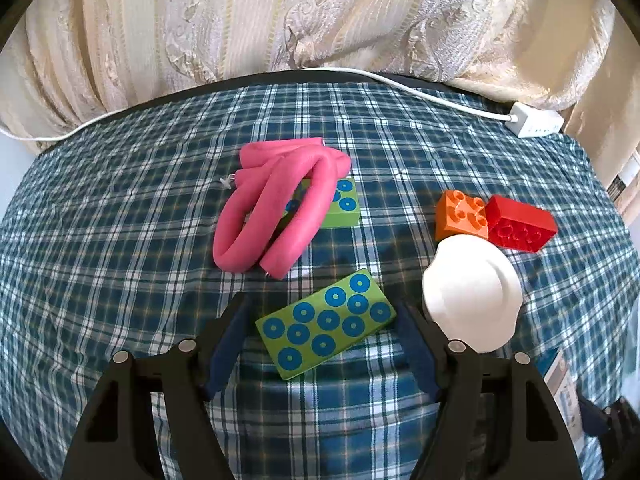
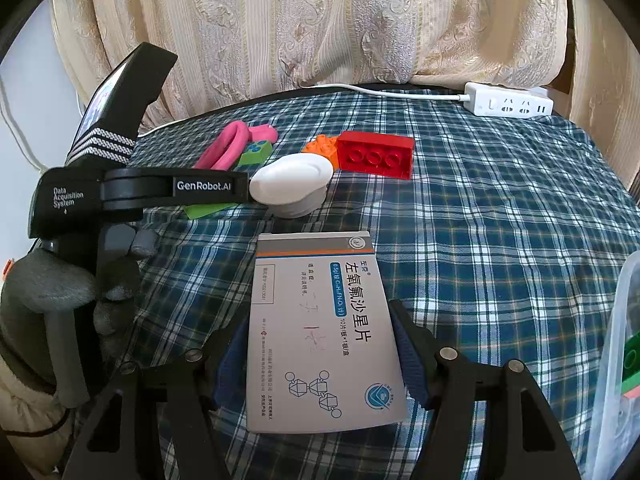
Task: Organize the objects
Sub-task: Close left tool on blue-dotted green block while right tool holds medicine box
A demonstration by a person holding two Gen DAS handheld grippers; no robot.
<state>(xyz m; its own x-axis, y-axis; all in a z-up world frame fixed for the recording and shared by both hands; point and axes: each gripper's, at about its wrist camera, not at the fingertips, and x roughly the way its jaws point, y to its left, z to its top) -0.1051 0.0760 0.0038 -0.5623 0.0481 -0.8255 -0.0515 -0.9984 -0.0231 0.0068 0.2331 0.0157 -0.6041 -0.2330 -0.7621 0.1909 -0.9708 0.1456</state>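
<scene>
My left gripper (image 1: 322, 312) is open, its fingers on either side of a green block with blue dots (image 1: 326, 322) lying on the plaid cloth. A white cap-shaped lid (image 1: 472, 292) sits just right of it. Beyond lie a pink foam tube (image 1: 276, 204) over a second green dotted block (image 1: 342, 206), an orange brick (image 1: 462, 214) and a red brick (image 1: 520, 226). My right gripper (image 2: 320, 320) is closed against both sides of a white medicine box (image 2: 320, 332) that lies on the cloth. The left gripper body (image 2: 132, 188) shows at left in the right wrist view.
A white power strip (image 2: 508, 100) and its cable lie along the table's far edge, in front of a cream curtain. A clear plastic bin (image 2: 624, 360) with a green brick inside stands at the right. The white lid (image 2: 294, 178) and red brick (image 2: 376, 156) lie ahead of the medicine box.
</scene>
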